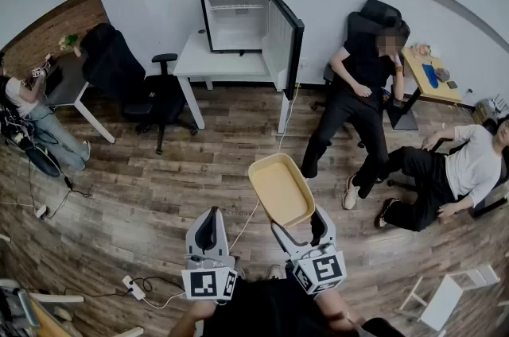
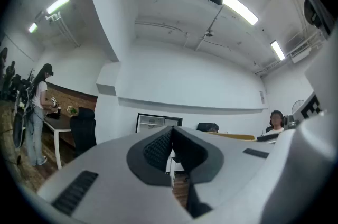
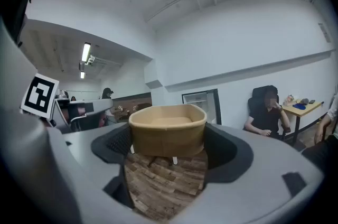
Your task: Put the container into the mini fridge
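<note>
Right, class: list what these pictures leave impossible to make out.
Container underside: hidden in all views; right gripper view shows only its side.
Fridge lower part: left gripper view, behind the left gripper.
Fridge contents: head view, too small to tell.

Mid-frame I have bare wood floor (image 1: pixel 199 164) up to the white table (image 1: pixel 195 61). The mini fridge (image 1: pixel 237 17) at top centre stands open toward me, its door (image 1: pixel 285 33) swung out on the right. An office chair (image 1: pixel 159 101) crowds the left approach, a seated person (image 1: pixel 358 81) the right.
</note>
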A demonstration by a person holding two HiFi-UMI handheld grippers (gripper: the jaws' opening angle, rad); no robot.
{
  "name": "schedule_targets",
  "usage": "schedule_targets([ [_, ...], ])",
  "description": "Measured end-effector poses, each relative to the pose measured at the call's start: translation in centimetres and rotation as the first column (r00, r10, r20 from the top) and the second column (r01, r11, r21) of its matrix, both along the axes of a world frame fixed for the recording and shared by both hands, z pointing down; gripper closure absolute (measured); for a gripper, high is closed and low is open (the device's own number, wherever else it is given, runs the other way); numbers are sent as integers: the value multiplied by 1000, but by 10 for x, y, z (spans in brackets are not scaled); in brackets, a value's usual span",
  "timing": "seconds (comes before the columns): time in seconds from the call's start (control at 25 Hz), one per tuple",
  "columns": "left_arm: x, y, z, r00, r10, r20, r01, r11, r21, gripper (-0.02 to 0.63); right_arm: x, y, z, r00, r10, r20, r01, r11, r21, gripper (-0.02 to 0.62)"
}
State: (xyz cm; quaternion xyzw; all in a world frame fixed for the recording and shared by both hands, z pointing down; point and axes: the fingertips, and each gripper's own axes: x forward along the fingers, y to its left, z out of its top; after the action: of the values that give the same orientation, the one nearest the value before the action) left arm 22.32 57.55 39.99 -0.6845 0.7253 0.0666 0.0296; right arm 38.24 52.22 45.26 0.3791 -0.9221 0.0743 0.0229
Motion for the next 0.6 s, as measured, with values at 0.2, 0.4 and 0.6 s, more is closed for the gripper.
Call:
schedule_targets([
  [0.2, 3, -10, -3, 1000, -2, -3, 2, 1000, 1, 600, 3, -11, -6, 1000, -3, -1, 3, 1000, 10, 163],
  [0.4, 15, -15, 1, 1000, -12, -7, 11, 1000, -15, 600, 15, -17, -6, 1000, -7, 9, 7, 1000, 11, 163],
  [0.6, 33, -16, 9, 1000, -20, -14, 20, 999, -29, 600, 25, -21, -1, 999, -36, 20, 36, 999, 5, 163],
])
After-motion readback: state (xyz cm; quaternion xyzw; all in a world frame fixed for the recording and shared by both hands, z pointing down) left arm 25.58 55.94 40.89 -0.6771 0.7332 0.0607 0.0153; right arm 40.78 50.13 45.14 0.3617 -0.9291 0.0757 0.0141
